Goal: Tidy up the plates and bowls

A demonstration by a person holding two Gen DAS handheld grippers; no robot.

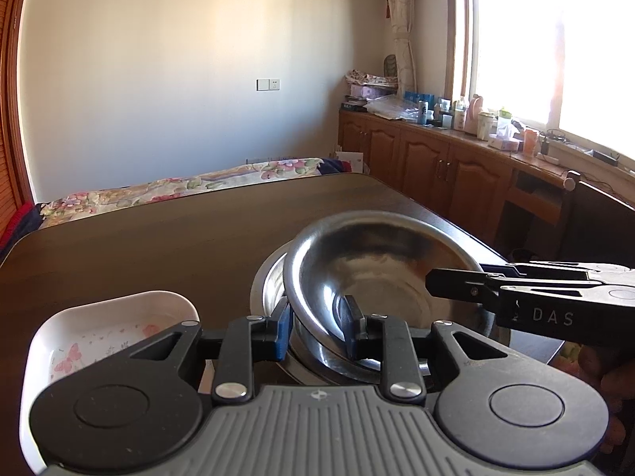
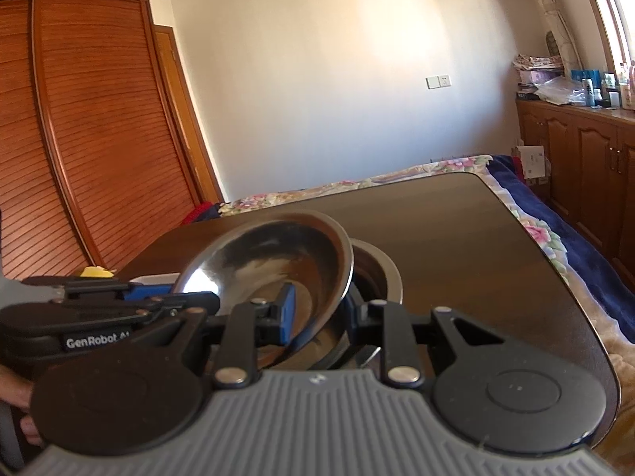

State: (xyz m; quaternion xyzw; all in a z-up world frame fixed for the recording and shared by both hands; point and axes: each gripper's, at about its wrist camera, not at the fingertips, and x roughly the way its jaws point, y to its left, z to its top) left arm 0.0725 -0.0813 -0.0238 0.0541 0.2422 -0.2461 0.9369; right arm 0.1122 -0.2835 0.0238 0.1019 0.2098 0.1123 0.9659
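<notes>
A steel bowl (image 1: 377, 261) is tilted above a second steel bowl (image 1: 274, 277) on the dark table (image 1: 158, 246). My left gripper (image 1: 317, 327) is shut on the tilted bowl's near rim, one finger outside and one inside. My right gripper (image 2: 317, 313) is shut on the same bowl's (image 2: 278, 261) rim from the other side. The lower bowl (image 2: 377, 269) shows behind it. The right gripper also shows in the left wrist view (image 1: 456, 285), and the left gripper in the right wrist view (image 2: 178, 297).
A white square plate (image 1: 107, 329) with a pink butterfly pattern lies on the table at the left. A flowered bed (image 1: 178, 186) stands behind the table, wooden cabinets (image 1: 436, 158) with clutter at the right, a wardrobe (image 2: 79, 139) at the left.
</notes>
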